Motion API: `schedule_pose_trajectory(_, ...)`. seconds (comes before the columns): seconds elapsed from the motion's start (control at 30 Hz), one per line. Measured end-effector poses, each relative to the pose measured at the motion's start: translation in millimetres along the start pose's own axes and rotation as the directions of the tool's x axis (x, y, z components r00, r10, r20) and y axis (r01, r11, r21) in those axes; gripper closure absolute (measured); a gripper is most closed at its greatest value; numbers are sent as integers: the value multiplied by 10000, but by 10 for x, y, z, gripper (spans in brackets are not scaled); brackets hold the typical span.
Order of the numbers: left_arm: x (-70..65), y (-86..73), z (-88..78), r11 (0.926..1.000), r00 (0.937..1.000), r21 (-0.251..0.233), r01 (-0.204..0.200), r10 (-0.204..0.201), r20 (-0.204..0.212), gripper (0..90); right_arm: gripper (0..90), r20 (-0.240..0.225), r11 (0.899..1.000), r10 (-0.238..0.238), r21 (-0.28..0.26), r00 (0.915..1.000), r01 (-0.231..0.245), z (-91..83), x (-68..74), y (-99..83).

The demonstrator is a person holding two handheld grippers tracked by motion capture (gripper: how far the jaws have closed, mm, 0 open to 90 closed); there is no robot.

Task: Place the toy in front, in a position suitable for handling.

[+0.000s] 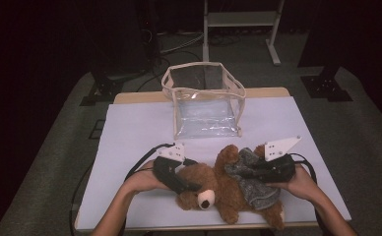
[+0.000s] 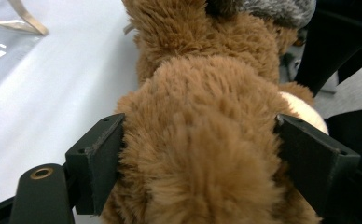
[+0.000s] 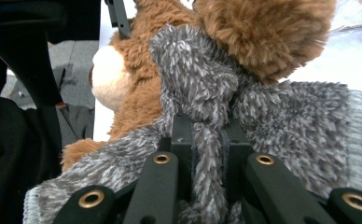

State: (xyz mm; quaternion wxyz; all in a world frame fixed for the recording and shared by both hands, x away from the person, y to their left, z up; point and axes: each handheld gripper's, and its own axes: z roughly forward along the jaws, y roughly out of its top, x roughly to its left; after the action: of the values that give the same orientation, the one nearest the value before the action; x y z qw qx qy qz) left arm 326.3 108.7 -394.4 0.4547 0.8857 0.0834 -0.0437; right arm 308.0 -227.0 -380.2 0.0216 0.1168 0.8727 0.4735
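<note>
At the left of the high view, the person's left hand holds the left gripper against the head of a brown plush teddy bear with a cream muzzle. In the left gripper view its two black jaws stand wide on either side of the bear's furry head, the fur bulging between them and touching both pads, so they grip the head loosely.

The bear lies on its back near the front edge of the white-covered worktop, head toward the left and legs toward the right. A grey fuzzy knitted garment covers its body.

Behind the bear, toward the far edge, stands a clear plastic pouch with beige trim, its top open.

At the right, the right hand holds the right gripper over the bear's torso. In the right gripper view its jaws are pinched tight on a fold of the grey garment.
</note>
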Motion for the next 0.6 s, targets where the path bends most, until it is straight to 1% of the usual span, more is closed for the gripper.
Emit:
schedule_pose_trajectory(0.03,-5,-3,12,10000,9999,-7,58,-58,162,242,790,-20,10000,47,-65,10000,-47,-3,-3,-10)
schedule_pose_trajectory(0.07,-11,-3,16,10000,9999,17,-37,37,110,307,789,-26,9999,73,-113,10000,-74,-4,-4,-13)
schedule_pose_trajectory(0.1,-19,3,21,10000,10000,33,-49,49,-67,389,789,-17,9999,88,-139,10000,-88,-5,-6,-13)
schedule_pose_trajectory(0.13,-28,14,9,9995,9993,107,-309,311,-213,470,788,33,9998,108,-177,9999,-107,-7,-9,-11)
schedule_pose_trajectory(0.17,-44,34,-5,9979,9970,137,-629,635,-442,530,788,74,9996,110,-247,9999,-109,-10,-19,-8)
schedule_pose_trajectory(0.23,-42,73,-37,9953,9921,232,-939,955,-817,598,787,137,9989,230,-415,9996,-224,-23,-52,-4)
schedule_pose_trajectory(0.27,-35,100,-58,9941,9881,194,-1064,1079,-1092,617,787,188,9985,270,-475,9995,-260,-29,-67,-2)
schedule_pose_trajectory(0.37,-9,164,-91,9896,9782,268,-1410,1435,-1501,647,788,310,9965,485,-694,9983,-463,-57,-152,16)
schedule_pose_trajectory(0.4,9,202,-107,9873,9739,393,-1536,1580,-1628,651,787,322,9961,543,-715,9980,-519,-63,-185,24)
schedule_pose_trajectory(0.43,19,222,-113,9859,9708,421,-1619,1668,-1727,654,787,366,9953,617,-766,9974,-587,-67,-229,43)
schedule_pose_trajectory(0.47,29,242,-120,9848,9677,485,-1667,1729,-1835,656,787,347,9949,634,-806,9974,-605,-65,-251,55)
schedule_pose_trajectory(0.5,49,269,-134,9828,9658,587,-1750,1829,-1835,656,787,328,9945,667,-827,9972,-638,-61,-272,69)
schedule_pose_trajectory(0.53,62,293,-152,9807,9609,663,-1837,1934,-1983,655,787,344,9944,669,-841,9972,-638,-50,-298,91)
schedule_pose_trajectory(0.57,87,320,-181,9798,9577,691,-1877,1982,-2087,656,787,368,9947,645,-827,9972,-613,-36,-324,116)
schedule_pose_trajectory(0.6,110,343,-210,9817,9588,635,-1794,1889,-2124,655,787,360,9947,634,-828,9973,-603,-21,-349,140)
